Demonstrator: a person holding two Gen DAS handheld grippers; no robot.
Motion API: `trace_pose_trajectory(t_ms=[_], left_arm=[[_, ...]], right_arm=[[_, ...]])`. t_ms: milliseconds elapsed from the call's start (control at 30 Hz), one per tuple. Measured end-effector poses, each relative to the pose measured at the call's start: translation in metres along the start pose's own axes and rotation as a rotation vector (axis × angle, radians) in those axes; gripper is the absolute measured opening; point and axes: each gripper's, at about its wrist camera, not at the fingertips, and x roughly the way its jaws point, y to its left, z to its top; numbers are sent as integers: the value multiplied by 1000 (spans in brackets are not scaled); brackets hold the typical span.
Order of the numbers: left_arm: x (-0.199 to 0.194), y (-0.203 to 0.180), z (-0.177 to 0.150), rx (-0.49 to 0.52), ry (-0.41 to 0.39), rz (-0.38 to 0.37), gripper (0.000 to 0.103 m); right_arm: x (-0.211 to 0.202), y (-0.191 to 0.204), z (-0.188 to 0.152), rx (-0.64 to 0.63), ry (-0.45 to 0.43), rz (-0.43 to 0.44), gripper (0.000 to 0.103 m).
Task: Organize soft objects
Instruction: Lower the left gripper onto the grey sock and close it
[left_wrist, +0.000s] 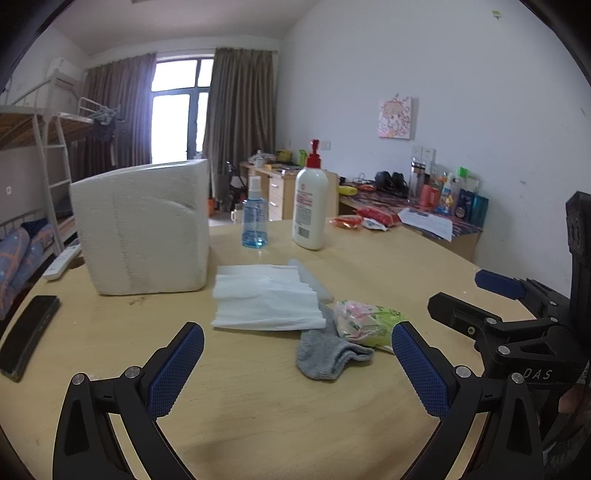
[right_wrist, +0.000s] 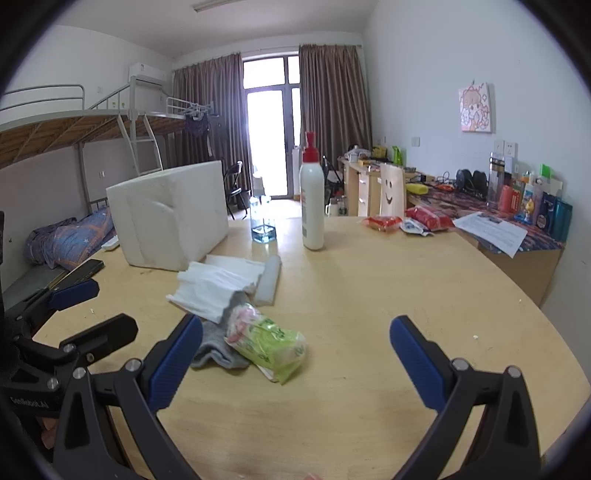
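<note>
A grey sock (left_wrist: 327, 352) (right_wrist: 214, 349) lies on the wooden table (left_wrist: 258, 406) (right_wrist: 369, 295), partly under a green and pink plastic packet (left_wrist: 364, 323) (right_wrist: 267, 341). Behind them lies a stack of white tissues (left_wrist: 266, 297) (right_wrist: 212, 282) with a pale foam strip (left_wrist: 314, 280) (right_wrist: 267, 278) beside it. A big white foam block (left_wrist: 144, 229) (right_wrist: 171, 214) stands further back. My left gripper (left_wrist: 297, 367) is open just short of the sock. My right gripper (right_wrist: 295, 363) is open with the packet between its fingers, untouched. Each gripper shows in the other's view (left_wrist: 480, 295) (right_wrist: 88, 306).
A white lotion bottle with a red pump (left_wrist: 310, 206) (right_wrist: 312, 199) and a blue spray bottle (left_wrist: 255, 218) (right_wrist: 263, 225) stand behind the tissues. A black phone (left_wrist: 27, 336) (right_wrist: 85, 269) lies at the left edge, a remote (left_wrist: 61, 260) nearby. Red snack packets (right_wrist: 406, 219) sit far right.
</note>
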Motion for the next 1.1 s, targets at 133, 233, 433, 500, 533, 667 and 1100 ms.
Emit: trace_pose_trajectory(t_ms=[133,233,433,500,533,667,1100], left_arm=[[12,-10,0,43,29,-27,101],[21,-14,-1,51,69,-73,92],[42,-6,1,-13,175,-154,81],[50,-4,-1,-31,221,-161,75],[54,-5,-2,-26,249,-150,74],[63,-8,-4,-17,311,-132,71],[86,-9,-4,-68,408,-170,53]], right_arm=[[4,-8,-1,6,17,-1,102],[7,-12,-3,13,34,12,102],[7,-19,-1,25,52,-9,102],[6,-20,-1,31,54,-5,102],[7,-20,-1,33,56,-7,102],[10,-20,-2,26,68,-10,102],[23,-25,-3,50,122,21,102]])
